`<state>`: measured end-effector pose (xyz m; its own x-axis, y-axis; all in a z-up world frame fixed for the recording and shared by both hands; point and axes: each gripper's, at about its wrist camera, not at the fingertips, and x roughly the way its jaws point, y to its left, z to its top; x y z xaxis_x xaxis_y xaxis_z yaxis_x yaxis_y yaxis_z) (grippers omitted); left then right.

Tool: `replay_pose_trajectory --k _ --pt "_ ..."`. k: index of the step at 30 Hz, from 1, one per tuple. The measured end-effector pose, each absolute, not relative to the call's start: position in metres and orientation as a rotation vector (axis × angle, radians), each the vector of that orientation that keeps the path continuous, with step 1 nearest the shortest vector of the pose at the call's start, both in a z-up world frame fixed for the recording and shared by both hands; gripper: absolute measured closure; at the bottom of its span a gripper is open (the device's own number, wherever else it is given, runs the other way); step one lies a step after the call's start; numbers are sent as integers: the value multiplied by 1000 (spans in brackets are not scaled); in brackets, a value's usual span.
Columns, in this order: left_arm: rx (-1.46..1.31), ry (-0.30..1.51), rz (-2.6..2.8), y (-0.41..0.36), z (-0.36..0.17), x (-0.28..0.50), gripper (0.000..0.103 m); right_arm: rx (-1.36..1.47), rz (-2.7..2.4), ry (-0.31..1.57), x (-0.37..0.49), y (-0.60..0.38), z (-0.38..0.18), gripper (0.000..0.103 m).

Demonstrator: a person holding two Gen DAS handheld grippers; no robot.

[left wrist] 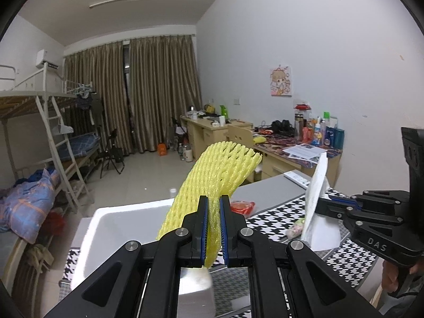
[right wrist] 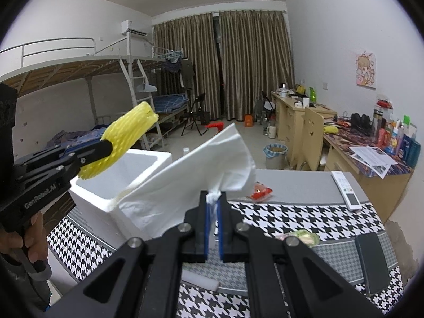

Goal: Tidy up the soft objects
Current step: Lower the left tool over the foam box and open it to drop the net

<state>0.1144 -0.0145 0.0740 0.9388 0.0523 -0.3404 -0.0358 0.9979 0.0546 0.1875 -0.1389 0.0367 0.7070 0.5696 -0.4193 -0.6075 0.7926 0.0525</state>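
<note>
Left tool [left wrist: 214,204]: clenched on a yellow foam fruit net [left wrist: 212,177], which is pinched near its lower part between the blue pads. The net is held in the air, its free end arched up and forward, above the near rim of a white foam box [left wrist: 116,220]. In the right wrist view the same net [right wrist: 124,143] is seen held out over the box [right wrist: 106,198].

Right tool [right wrist: 213,198]: clenched on a white tissue [right wrist: 201,177], gripped at a bunched corner. The sheet is spread out to the left and hangs in front of the box wall; contact with the box cannot be told. In the left wrist view the tissue [left wrist: 316,193] is seen edge-on, lifted clear of the bench, with the right tool [left wrist: 322,204] beside it.

Bench [right wrist: 265,212]: covered with a black-and-white houndstooth cloth. A red packet [right wrist: 261,190], a white remote control [right wrist: 345,189], a dark phone [right wrist: 371,262] and a small pale green wrapped item [right wrist: 302,237] are laid on it, well apart from both held objects.
</note>
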Motion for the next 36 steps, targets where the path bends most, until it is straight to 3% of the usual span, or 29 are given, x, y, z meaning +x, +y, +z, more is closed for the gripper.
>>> replay_pose_trajectory --k 36 --pt "2 381 223 42 66 111 94 -139 792 438 185 -67 46 96"
